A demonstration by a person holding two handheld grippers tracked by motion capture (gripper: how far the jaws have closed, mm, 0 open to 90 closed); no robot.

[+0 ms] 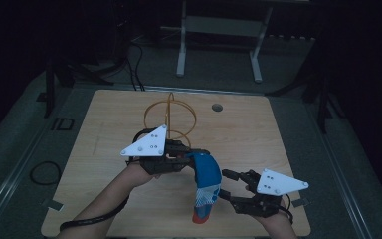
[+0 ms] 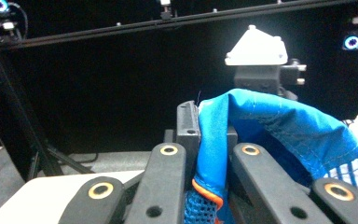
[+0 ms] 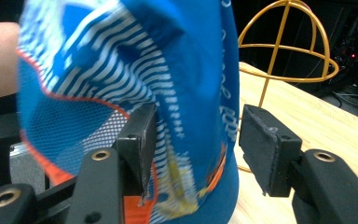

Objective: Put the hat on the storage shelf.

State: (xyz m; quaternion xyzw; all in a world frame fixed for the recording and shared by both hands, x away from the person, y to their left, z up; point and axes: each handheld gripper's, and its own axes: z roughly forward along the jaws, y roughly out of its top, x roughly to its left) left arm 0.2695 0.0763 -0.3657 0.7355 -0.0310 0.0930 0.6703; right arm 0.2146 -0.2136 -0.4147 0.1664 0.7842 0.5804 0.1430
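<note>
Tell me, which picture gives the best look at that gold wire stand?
The high view: the gold wire stand shows whole, upright on the wooden table beyond the left gripper. The right gripper view catches its upper hoops past the blue cap, close but cropped.

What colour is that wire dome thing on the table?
The wire dome stand is golden yellow; the right gripper view shows it best.

Cap [image 3: 121, 70] blurred, cropped at top
</note>
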